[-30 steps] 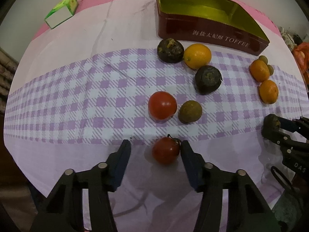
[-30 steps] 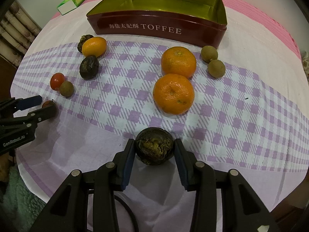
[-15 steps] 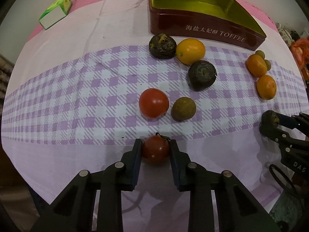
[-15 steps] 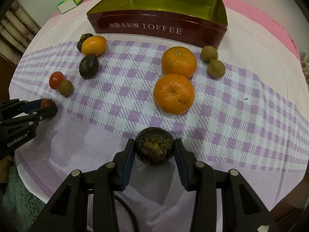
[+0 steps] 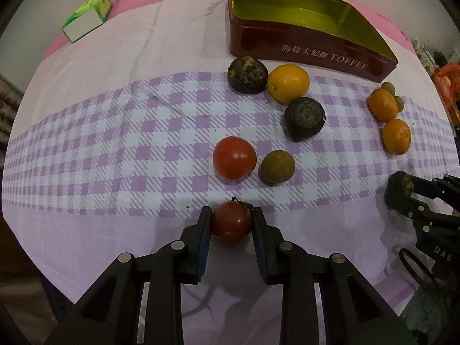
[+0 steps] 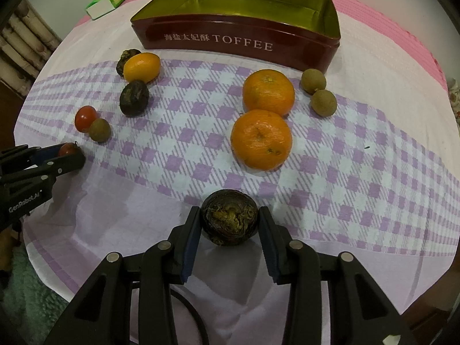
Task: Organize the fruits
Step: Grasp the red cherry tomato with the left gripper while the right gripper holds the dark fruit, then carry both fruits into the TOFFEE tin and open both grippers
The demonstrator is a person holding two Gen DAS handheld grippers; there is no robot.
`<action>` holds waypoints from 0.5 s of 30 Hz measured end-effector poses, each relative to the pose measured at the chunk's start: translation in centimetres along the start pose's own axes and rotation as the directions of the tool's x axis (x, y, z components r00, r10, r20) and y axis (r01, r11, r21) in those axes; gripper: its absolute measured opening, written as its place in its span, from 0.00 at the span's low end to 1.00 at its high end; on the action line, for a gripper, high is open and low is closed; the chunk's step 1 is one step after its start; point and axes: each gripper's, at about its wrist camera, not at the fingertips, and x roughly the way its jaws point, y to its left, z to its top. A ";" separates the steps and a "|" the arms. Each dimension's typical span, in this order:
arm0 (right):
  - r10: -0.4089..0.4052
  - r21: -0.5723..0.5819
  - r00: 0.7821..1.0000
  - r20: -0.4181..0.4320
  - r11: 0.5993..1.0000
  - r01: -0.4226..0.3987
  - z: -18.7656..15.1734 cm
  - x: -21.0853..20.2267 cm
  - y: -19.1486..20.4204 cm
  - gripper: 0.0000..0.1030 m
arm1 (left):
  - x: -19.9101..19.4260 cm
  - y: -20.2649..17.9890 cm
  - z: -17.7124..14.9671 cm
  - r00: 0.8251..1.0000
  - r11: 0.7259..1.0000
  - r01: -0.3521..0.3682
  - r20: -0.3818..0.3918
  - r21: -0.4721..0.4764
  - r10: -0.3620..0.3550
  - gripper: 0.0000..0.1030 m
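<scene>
A small red tomato [image 5: 231, 224] with a dark stalk lies on the cloth near the front edge. My left gripper [image 5: 231, 213] is shut on it, both pads pressed to its sides. In the right wrist view, my right gripper [image 6: 230, 211] is shut on a dark wrinkled fruit [image 6: 228, 221] that rests on the cloth. The same left gripper [image 6: 72, 155] shows at that view's left edge with the tomato in it. An open red toffee tin [image 6: 244, 43] with a gold inside stands empty at the back.
On the purple-checked cloth lie a larger tomato [image 5: 234, 158], a brown longan [image 5: 276, 167], two dark fruits [image 5: 304, 118], a yellow citrus [image 5: 288, 82], two oranges [image 6: 261, 139] and two more longans [image 6: 324, 102]. A green and white box [image 5: 86, 20] sits back left.
My left gripper has closed from wide open onto the small tomato. The right gripper has stayed around the dark fruit, and neither hand has shifted.
</scene>
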 end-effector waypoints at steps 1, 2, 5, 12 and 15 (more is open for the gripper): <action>-0.002 -0.004 1.000 0.002 1.000 0.002 0.0 -0.1 0.0 0.36 | -0.2 -0.2 0.1 1.000 1.000 -0.001 0.002 0.000 0.001 0.28; -0.006 -0.007 1.000 0.006 1.000 0.006 0.0 -0.2 0.2 0.36 | -0.3 -0.2 0.0 1.000 1.000 -0.001 0.005 0.000 0.001 0.28; -0.005 -0.013 1.000 0.019 1.000 0.005 0.0 -0.7 0.3 0.36 | -0.6 0.0 0.1 1.000 1.000 0.001 0.014 -0.002 -0.001 0.28; 0.014 0.007 0.998 0.054 1.000 -0.014 0.2 -2.3 -0.6 0.36 | -1.9 0.8 0.4 0.998 1.000 0.008 0.065 -0.004 -0.008 0.28; 0.024 0.016 0.996 0.082 1.000 -0.026 0.4 -3.5 -1.7 0.36 | -2.7 1.8 1.0 0.996 1.000 0.015 0.092 -0.005 -0.015 0.28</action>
